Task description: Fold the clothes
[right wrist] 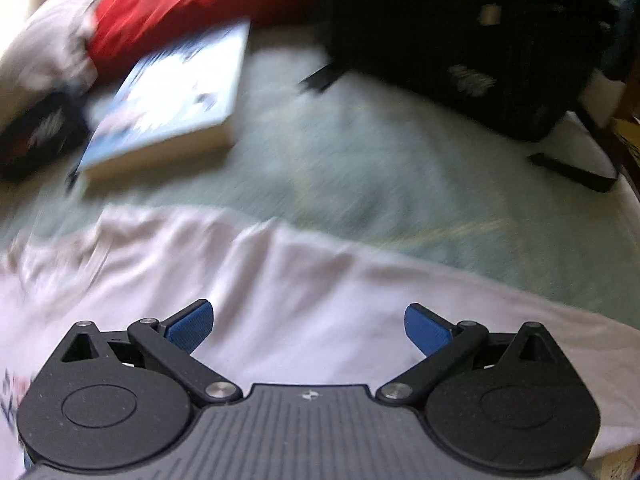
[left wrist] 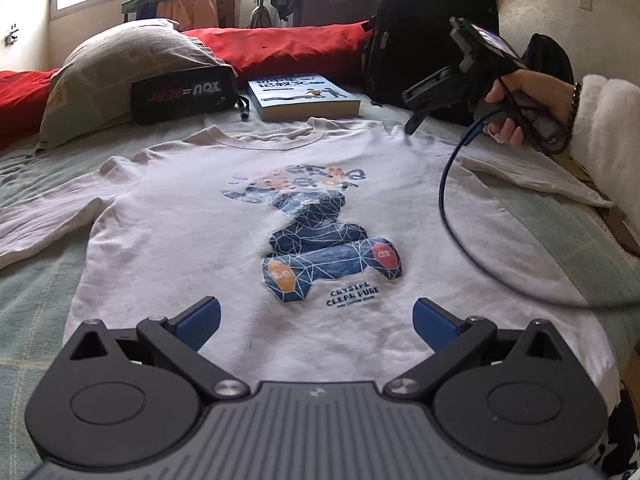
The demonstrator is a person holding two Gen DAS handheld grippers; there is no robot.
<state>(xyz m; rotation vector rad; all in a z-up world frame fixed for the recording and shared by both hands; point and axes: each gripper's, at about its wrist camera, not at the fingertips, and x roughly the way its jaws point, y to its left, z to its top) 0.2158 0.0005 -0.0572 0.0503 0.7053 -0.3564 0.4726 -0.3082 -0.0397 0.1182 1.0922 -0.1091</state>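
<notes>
White T-shirt (left wrist: 192,216) lies flat, print up, on the green bedsheet (left wrist: 40,280). We judge it light, limp and non-slip: pinch at the shoulder seam or hem. Left gripper (left wrist: 316,322) over the hem, right gripper (right wrist: 308,326) over the shoulder, both spread wide and empty.

Both grippers open, 1 seen from each wrist camera.

The left gripper (left wrist: 316,320) sits low and level, its 2 blue-padded fingers (left wrist: 202,320) spread wide with nothing between them. The right gripper (right wrist: 308,326) has its blue fingers (right wrist: 426,332) spread just as wide, empty, in a blurred view. From the left wrist camera, the right gripper (left wrist: 412,124) tilts tip-down, gripped by a hand (left wrist: 524,104) with a beaded bracelet and a fluffy white sleeve (left wrist: 604,128).
</notes>
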